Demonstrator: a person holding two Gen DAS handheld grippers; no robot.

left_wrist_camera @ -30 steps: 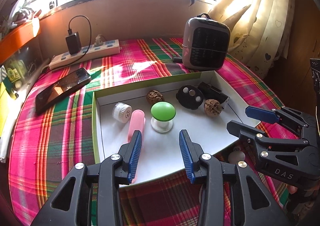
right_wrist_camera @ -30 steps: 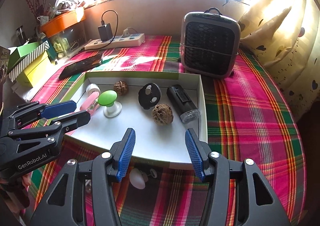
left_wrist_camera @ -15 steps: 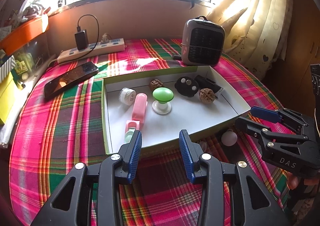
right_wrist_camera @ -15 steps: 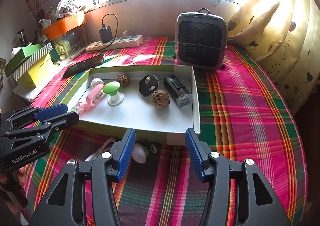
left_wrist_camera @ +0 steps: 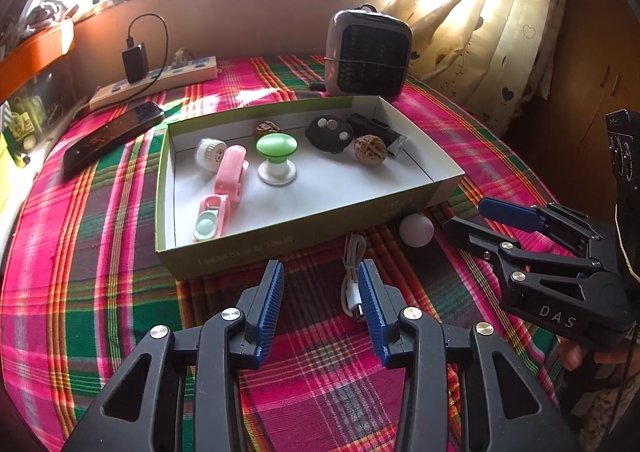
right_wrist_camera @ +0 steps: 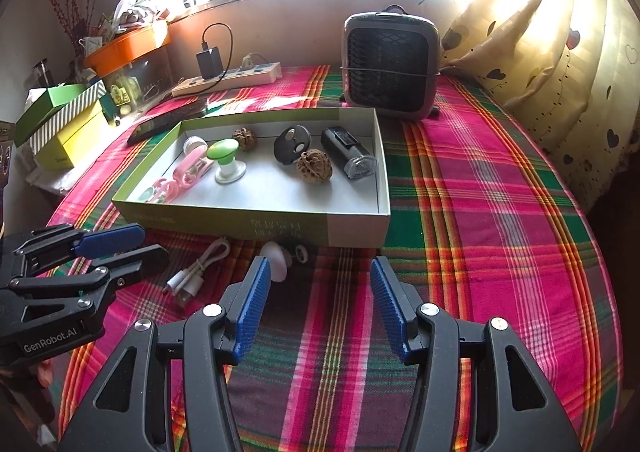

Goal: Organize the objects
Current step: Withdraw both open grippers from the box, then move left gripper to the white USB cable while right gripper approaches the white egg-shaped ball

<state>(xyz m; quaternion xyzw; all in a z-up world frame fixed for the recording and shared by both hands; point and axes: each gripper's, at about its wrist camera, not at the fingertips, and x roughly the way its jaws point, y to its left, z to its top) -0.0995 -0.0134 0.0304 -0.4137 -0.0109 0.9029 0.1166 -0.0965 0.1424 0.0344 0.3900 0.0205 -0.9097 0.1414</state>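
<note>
Both claws have backed away from the box, still empty.

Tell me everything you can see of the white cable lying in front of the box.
The white cable is a short charging lead, glossy plastic, folded into a loose bundle. It lies flat on the plaid tablecloth, just outside the near wall of the green box, left of a small white ball-shaped thing. One plug end with a metal tip points toward the camera. Nothing grips it.

Two walnuts (both in the tray), one white cable, one white ball.
</note>
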